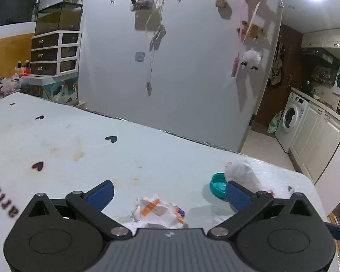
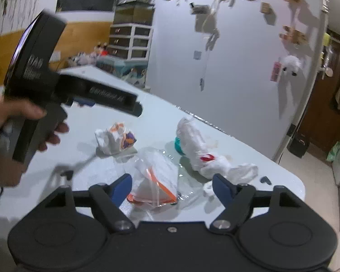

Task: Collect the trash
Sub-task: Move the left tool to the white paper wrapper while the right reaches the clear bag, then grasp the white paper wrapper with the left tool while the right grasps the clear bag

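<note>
crumpled wrapper [image 1: 158, 210], glossy, white-orange

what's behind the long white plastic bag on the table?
A teal cap shows at the far left side of the white plastic bag, apparently touching it. The bag covers most of the cap; anything further behind is hidden.

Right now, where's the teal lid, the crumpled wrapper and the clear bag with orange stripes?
Teal lid [image 1: 217, 184], left wrist view, on its inner hollow.
Crumpled wrapper [image 2: 116, 140], right wrist view, on its white middle.
Clear bag [image 2: 157, 181], right wrist view, on its see-through front.
</note>
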`<state>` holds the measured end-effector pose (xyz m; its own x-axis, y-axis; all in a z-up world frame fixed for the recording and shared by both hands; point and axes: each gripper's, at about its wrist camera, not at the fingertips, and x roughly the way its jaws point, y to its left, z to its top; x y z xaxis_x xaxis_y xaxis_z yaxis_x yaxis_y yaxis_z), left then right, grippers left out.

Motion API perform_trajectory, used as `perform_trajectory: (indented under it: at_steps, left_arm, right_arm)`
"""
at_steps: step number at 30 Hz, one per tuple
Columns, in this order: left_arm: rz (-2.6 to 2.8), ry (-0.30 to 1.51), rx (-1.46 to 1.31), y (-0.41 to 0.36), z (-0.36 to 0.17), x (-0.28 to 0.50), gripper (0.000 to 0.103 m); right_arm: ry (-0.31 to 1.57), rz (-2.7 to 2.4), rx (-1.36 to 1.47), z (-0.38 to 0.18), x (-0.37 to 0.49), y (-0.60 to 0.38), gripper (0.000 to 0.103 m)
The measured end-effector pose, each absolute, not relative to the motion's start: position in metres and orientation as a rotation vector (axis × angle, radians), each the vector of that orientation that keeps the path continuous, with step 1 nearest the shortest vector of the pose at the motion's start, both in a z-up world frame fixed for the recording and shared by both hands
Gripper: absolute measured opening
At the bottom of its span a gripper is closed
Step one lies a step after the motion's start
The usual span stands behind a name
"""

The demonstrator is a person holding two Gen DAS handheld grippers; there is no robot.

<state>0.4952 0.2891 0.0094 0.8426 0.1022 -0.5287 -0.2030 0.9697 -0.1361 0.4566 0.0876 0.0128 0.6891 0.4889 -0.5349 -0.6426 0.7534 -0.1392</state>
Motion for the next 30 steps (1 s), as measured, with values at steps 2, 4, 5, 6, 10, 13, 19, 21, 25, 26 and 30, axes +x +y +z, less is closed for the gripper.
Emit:
perform_trajectory:
  at_steps: [2,4,5,6,10,13,19,21,25,26,30]
  left_arm:
    - [0.143,0.563,-0.192,0.294,0.003,0.500,0.103]
    - [0.144,0.584,-0.186,0.295,-0.003,0.503,0.103]
    - [0.152,0.592,-0.170,0.295,-0.007,0.504,0.103]
    - [0.156,0.600,-0.155,0.295,-0.010,0.505,0.103]
    - [0.153,0.628,-0.161,0.300,-0.020,0.508,0.099]
    - [0.147,0.644,-0.180,0.304,-0.026,0.510,0.097]
    - [0.138,0.674,-0.194,0.306,-0.037,0.515,0.088]
    - [0.142,0.688,-0.190,0.305,-0.043,0.518,0.087]
    - [0.156,0.683,-0.155,0.301,-0.046,0.519,0.081]
    - [0.159,0.680,-0.151,0.300,-0.046,0.519,0.078]
    - [0.165,0.681,-0.135,0.299,-0.044,0.517,0.058]
  right_arm:
    - [0.488,0.644,-0.386,0.006,0.462,0.101,0.075]
    - [0.484,0.631,-0.435,-0.001,0.468,0.112,0.073]
    - [0.487,0.630,-0.452,-0.004,0.471,0.116,0.071]
    - [0.491,0.630,-0.467,-0.006,0.473,0.120,0.070]
    - [0.500,0.627,-0.541,-0.018,0.480,0.137,0.065]
    - [0.508,0.626,-0.556,-0.025,0.486,0.146,0.055]
    - [0.494,0.617,-0.598,-0.033,0.489,0.159,0.033]
    - [0.506,0.610,-0.606,-0.033,0.488,0.160,0.030]
    - [0.524,0.619,-0.628,-0.027,0.480,0.157,0.027]
    - [0.527,0.621,-0.621,-0.024,0.478,0.155,0.025]
    - [0.549,0.615,-0.564,-0.012,0.472,0.144,0.021]
